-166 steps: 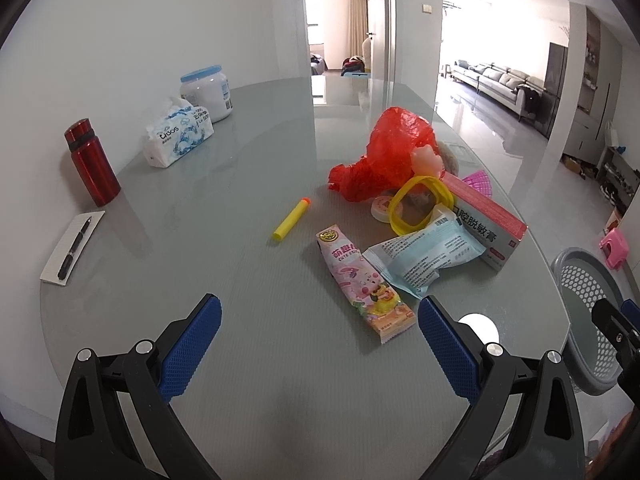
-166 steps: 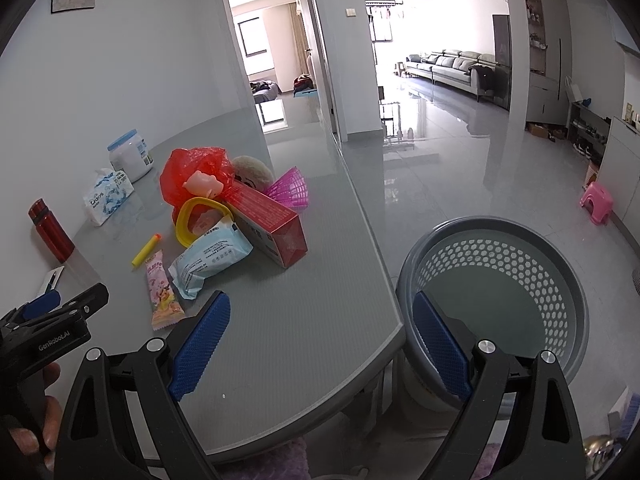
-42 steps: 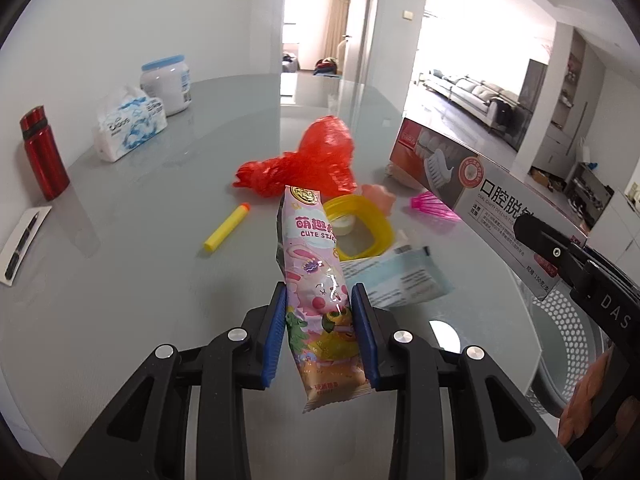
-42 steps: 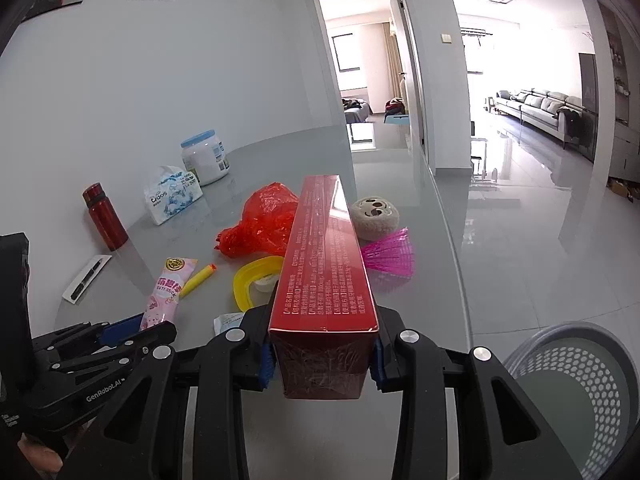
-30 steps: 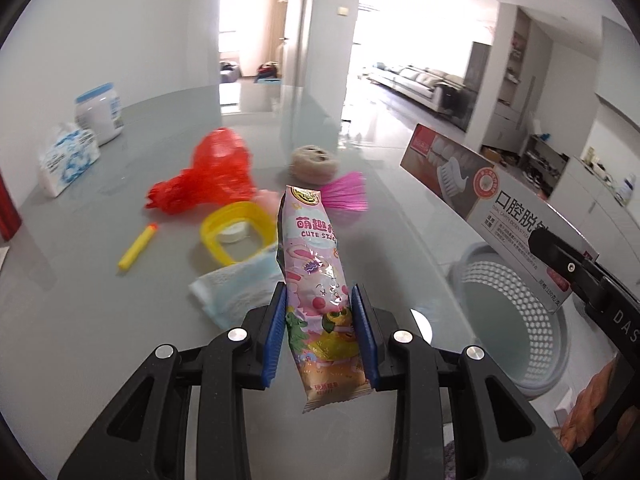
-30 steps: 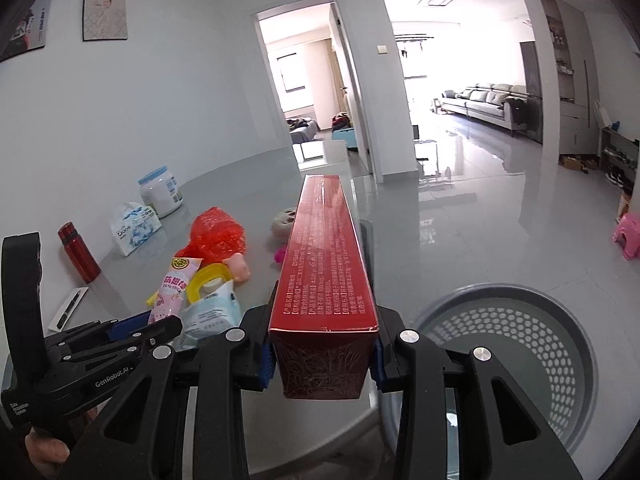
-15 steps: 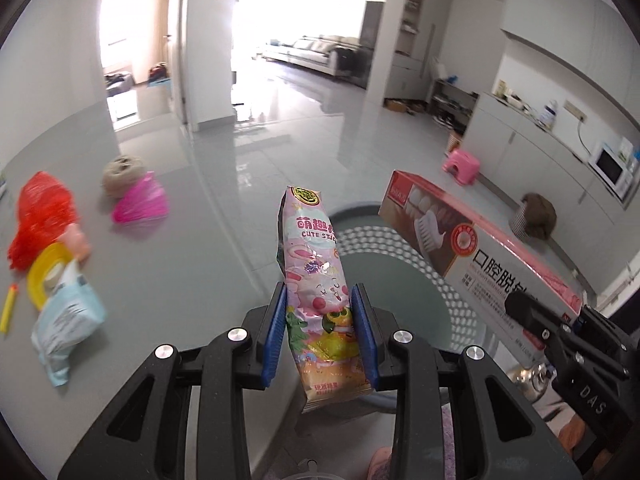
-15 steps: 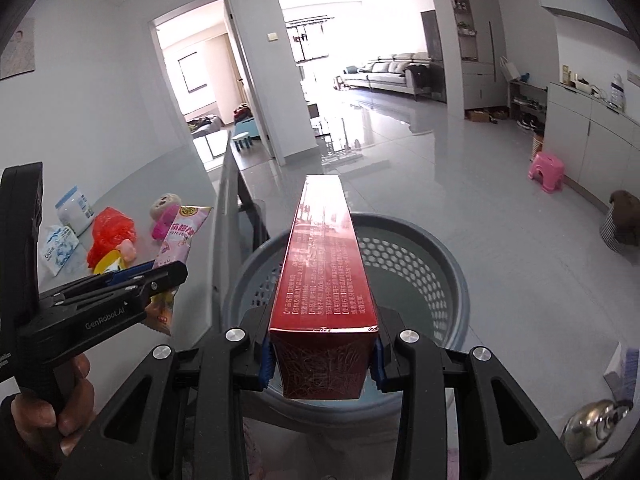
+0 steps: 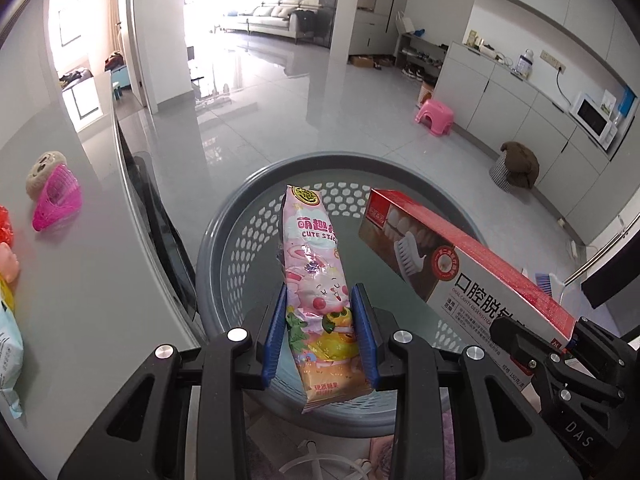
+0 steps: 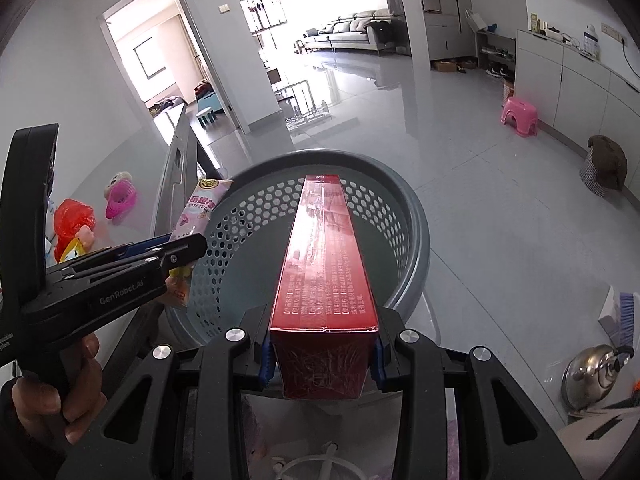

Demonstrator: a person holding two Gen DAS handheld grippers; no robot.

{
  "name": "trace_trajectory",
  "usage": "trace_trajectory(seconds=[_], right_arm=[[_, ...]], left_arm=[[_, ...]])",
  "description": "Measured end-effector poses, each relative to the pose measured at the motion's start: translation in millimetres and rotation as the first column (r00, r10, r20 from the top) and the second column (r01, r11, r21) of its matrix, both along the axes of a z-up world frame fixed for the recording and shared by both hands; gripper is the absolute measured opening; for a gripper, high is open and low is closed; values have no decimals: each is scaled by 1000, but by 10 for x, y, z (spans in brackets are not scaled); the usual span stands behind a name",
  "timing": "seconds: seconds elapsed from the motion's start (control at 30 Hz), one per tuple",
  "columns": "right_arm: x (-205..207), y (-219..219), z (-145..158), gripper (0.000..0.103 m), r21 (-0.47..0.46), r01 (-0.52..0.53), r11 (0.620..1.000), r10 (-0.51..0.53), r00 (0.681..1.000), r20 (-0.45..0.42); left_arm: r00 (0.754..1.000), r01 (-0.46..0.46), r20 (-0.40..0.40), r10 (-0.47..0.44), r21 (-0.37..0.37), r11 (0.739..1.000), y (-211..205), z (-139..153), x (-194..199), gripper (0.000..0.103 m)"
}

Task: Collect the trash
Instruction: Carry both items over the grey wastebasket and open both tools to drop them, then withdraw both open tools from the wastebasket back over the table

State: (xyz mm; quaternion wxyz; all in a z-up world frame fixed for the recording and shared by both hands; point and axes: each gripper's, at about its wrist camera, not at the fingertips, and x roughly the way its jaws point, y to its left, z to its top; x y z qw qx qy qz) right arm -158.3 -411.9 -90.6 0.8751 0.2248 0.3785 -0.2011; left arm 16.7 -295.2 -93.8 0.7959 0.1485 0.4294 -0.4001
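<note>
The left gripper (image 9: 320, 336) is closed on the pink snack packet (image 9: 318, 280), its blue fingers (image 9: 275, 334) pressing both long edges, and the packet points out over the grey perforated basket (image 9: 240, 236). The right gripper (image 10: 322, 356) is clamped on the near end of the long red box (image 10: 324, 264), which likewise reaches out above the basket's open mouth. From the left wrist view the box (image 9: 460, 268) shows its white printed face, slanting in from the right just beside the packet without touching it.

Five and a half seconds ago both pairs of fingers stood wide and empty above the desk (image 9: 80, 280), with the packet and box lying among the other litter. About a second ago each was already held, still above the desk. Half a second ago the basket had only begun to fill the lower part of both views; now it sits squarely under both items and looks nearer. Neither grip has loosened over that span.

Left behind on the desk are the red plastic bag (image 10: 72, 216), the pink brush-like piece (image 9: 56, 202) beside a round beige object (image 9: 40, 168), and a pale blue packet (image 9: 10, 344) at the left edge. A hand (image 10: 60, 392) grips the left tool's handle.
</note>
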Motion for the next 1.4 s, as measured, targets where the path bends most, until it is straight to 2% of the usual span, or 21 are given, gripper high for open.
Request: trace_trajectory(seconds=[0.23,0.6,0.67,0.73,0.77,0.8,1.0,1.4], right_arm=[[100,-102,-71,35,30,-9,1000,10,1000,-25],[232,-210,-164,35,79,-35,996,36,999,-22],[230,-226,-160,37,90,-33,995,34,999,-8],[202,-242,-122,45,95,-34,995,32,999,16],[185,-247,-99,52,87,-28,996,26,999,24],[173,-245,-78,53,80,-23,997,21,999,31],[145,-247,-56,53,88,-20,996,17,999,40],[111,-202,50,54,87,-27,996,21,998,64]], left_arm=[[1000,-12,-22,13,38,999,-164,-78,40,33],[998,-55,-19,56,53,997,-125,-82,94,37],[998,-65,-14,66,53,996,-110,-73,103,39],[997,-72,-18,73,51,996,-79,-65,127,50],[997,-76,-19,77,48,996,-69,-61,127,52],[997,-78,-20,79,45,996,-61,-55,128,53],[996,-81,-22,82,40,996,-8,-38,103,58],[995,-103,5,103,18,995,163,111,53,62]])
